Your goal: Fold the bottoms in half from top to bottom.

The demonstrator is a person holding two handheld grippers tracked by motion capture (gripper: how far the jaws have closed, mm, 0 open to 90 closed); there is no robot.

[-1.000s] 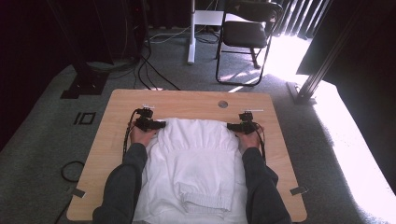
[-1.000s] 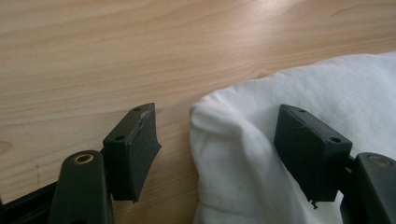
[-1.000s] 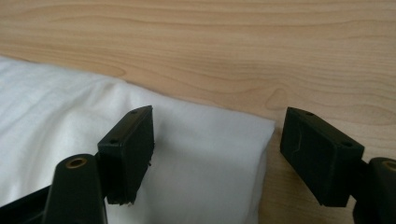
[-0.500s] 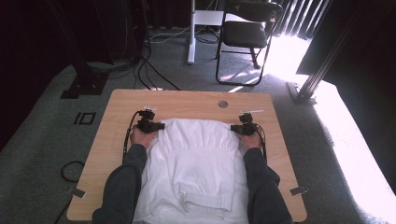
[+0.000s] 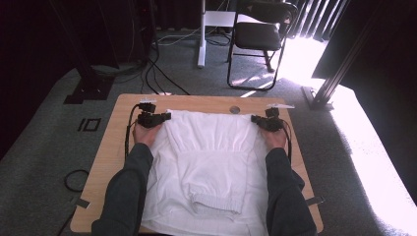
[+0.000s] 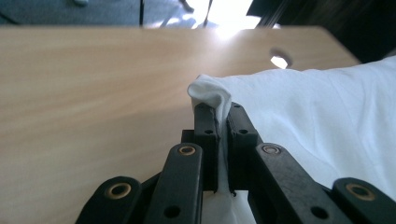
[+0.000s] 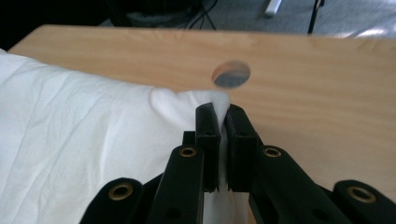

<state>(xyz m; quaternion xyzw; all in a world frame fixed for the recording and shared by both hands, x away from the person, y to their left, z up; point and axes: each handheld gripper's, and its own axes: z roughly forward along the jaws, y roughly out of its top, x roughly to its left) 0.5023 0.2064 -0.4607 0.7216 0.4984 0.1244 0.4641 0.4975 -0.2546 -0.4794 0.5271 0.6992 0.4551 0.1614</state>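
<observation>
A white garment lies spread over the wooden table, with a folded part near the front edge. My left gripper is shut on the garment's far left corner; in the left gripper view the cloth bunches out above the closed jaws of the left gripper. At the far right corner my right gripper is likewise shut on the fabric. The right gripper view shows white cloth pinched between the pads of the right gripper. Both corners are lifted a little off the tabletop.
A round hole sits in the table just beyond the garment's far edge. Bare wood runs along the far edge and the left side. Past the table stand a black chair, floor cables and a slanted metal post.
Both grippers have closed on the garment's far corners and risen slightly. The far edge of the cloth now stands lifted and gathered between them.
</observation>
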